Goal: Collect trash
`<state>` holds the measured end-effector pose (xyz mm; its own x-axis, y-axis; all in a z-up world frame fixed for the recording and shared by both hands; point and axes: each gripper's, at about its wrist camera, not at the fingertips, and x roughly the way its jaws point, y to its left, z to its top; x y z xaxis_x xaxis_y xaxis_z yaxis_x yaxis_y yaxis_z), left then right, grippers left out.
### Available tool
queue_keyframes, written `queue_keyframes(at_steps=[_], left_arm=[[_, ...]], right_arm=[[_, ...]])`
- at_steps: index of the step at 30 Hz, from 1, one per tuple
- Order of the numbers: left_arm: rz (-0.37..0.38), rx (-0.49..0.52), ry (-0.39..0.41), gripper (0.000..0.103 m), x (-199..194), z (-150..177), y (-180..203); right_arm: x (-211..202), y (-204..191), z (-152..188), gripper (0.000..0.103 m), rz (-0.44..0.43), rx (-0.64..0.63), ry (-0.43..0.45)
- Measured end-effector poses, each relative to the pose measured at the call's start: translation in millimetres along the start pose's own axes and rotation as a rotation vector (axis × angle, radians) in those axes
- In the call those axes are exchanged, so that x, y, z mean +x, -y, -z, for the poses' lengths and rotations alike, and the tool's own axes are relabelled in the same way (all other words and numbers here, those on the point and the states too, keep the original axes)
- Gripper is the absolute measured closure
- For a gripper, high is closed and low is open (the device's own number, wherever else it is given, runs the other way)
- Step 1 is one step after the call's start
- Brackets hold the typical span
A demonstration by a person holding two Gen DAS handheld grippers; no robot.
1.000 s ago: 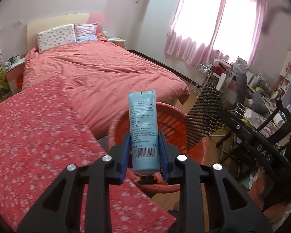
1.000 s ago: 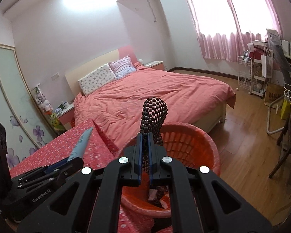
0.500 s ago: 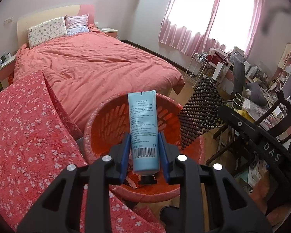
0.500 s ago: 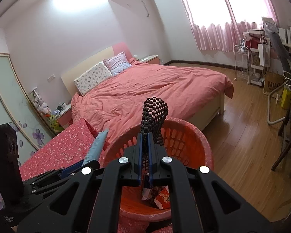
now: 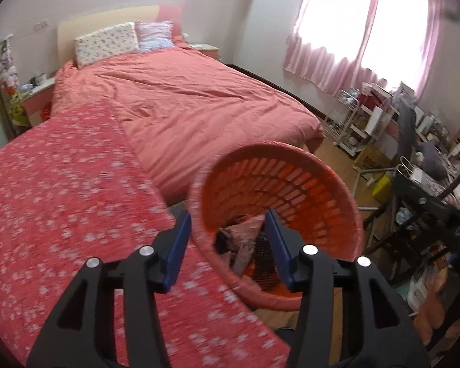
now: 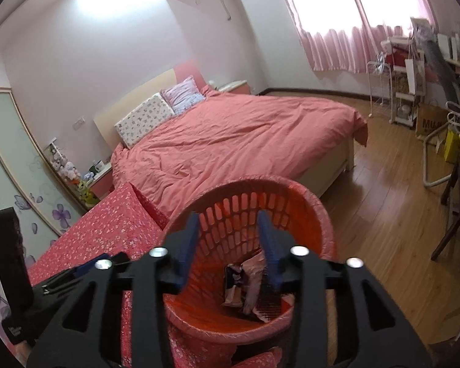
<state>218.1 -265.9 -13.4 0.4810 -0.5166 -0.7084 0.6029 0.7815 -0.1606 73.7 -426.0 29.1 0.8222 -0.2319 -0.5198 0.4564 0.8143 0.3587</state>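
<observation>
An orange slatted basket (image 5: 306,181) stands beside the red flowered surface (image 5: 61,190); it also shows in the right wrist view (image 6: 270,193). Trash lies in its bottom: wrappers (image 5: 245,239) and a dark beaded piece (image 5: 262,263), also seen in the right wrist view (image 6: 251,285). My left gripper (image 5: 228,239) is open and empty above the basket's near rim. My right gripper (image 6: 228,242) is open and empty over the basket. The blue tube is hidden from view.
A large bed (image 5: 184,104) with a salmon cover lies behind the basket. A cluttered desk and chairs (image 5: 429,184) stand at the right. Wooden floor (image 6: 383,199) runs between bed and desk. The left gripper's body (image 6: 30,291) shows at lower left in the right wrist view.
Both grippers have opened. The blue tube has left the left gripper and the dark beaded piece has left the right gripper; the beaded piece now lies in the basket.
</observation>
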Motion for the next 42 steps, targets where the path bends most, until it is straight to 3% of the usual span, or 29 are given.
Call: queue_keyframes(at_steps=[4, 6, 8, 11, 13, 18, 24, 35, 42], left_arm=[[-0.059, -0.003, 0.067, 0.04, -39, 11, -16], [-0.095, -0.004, 0.11, 0.035, -64, 19, -22], [-0.14, -0.005, 0.161, 0.022, -91, 30, -29], [-0.221, -0.005, 0.235, 0.009, -125, 47, -34], [-0.282, -0.003, 0.278, 0.004, -146, 60, -36], [-0.396, -0.041, 0.319, 0.004, -189, 97, -48], [-0.52, -0.103, 0.332, 0.004, -223, 141, -56], [-0.54, -0.23, 0.355, 0.004, -265, 198, -62], [-0.537, -0.237, 0.353, 0.004, -270, 212, -59]], right_arm=[[-24, -10, 4, 0.034, 0.014, -0.043, 0.063], [-37, -15, 8, 0.02, 0.032, -0.067, 0.1], [-52, -27, 15, 0.009, 0.082, -0.105, 0.155], [-76, -46, 28, 0.002, 0.194, -0.189, 0.235], [-86, -53, 35, 0.002, 0.241, -0.219, 0.261], [-109, -69, 57, 0.002, 0.296, -0.256, 0.292], [-133, -76, 84, 0.002, 0.223, -0.267, 0.27], [-149, -92, 112, 0.002, 0.234, -0.306, 0.238], [-148, -90, 122, 0.002, 0.243, -0.307, 0.18]])
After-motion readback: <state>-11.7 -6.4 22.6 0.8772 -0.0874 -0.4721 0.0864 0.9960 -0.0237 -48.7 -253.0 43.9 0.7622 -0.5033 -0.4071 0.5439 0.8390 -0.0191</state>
